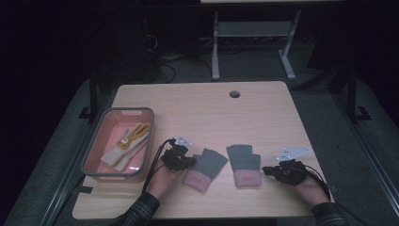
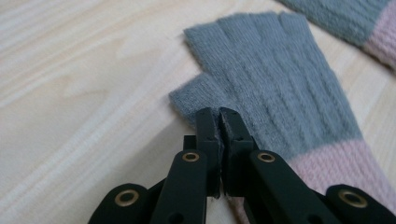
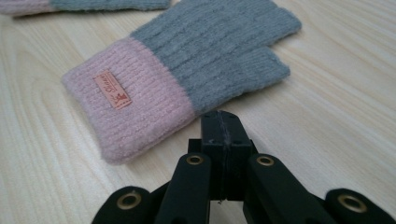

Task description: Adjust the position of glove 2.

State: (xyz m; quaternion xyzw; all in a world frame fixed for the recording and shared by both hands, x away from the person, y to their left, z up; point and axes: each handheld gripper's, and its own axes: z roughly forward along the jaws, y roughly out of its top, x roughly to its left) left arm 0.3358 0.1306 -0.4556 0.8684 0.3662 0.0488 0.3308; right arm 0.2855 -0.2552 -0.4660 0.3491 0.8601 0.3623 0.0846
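Left claw pinches left glove, fingers pointing away, tilted right.

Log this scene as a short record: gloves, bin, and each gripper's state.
left glove: grey with pink cuff, flat on the table, beside the left gripper
right glove: same colours, flat, orange tag on its cuff
left gripper: shut, fingers at the thumb edge of the left glove; whether they pinch fabric is unclear
right gripper: shut, just short of the right glove, holding nothing
bin: grey-rimmed pink bin at the table's left, cream and yellow gloves inside
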